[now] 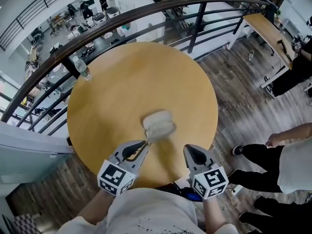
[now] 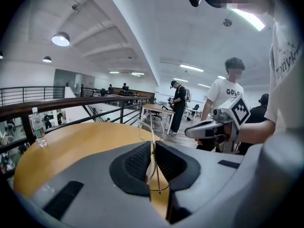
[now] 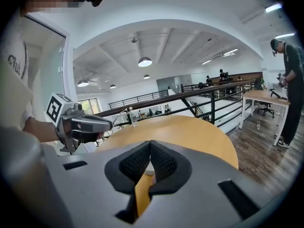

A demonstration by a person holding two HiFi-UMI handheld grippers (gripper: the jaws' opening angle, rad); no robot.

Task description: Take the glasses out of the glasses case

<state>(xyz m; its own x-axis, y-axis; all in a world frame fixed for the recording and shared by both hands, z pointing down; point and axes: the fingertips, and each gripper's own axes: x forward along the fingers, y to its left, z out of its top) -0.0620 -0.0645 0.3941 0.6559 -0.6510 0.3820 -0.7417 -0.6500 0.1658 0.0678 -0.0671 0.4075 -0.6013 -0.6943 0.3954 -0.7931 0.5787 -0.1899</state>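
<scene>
An open grey glasses case (image 1: 159, 119) lies on the round wooden table (image 1: 122, 82), near its front edge. My left gripper (image 1: 145, 144) is shut on the thin wire-framed glasses (image 2: 152, 136), which stand up from between its pads (image 2: 137, 163). In the head view the glasses (image 1: 155, 132) are at the case's near edge; I cannot tell whether they touch it. My right gripper (image 1: 188, 150) hovers to the right of the case, shut with nothing between its pads (image 3: 164, 163). The right gripper view shows the left gripper (image 3: 80, 125) with the glasses' wire (image 3: 119, 114) poking out.
A clear water bottle (image 1: 83, 68) stands at the table's far left edge. A dark metal railing (image 1: 146, 13) curves behind the table, with a drop to a lower floor beyond. People stand at the right (image 1: 287, 160), beside a long desk (image 1: 270, 30).
</scene>
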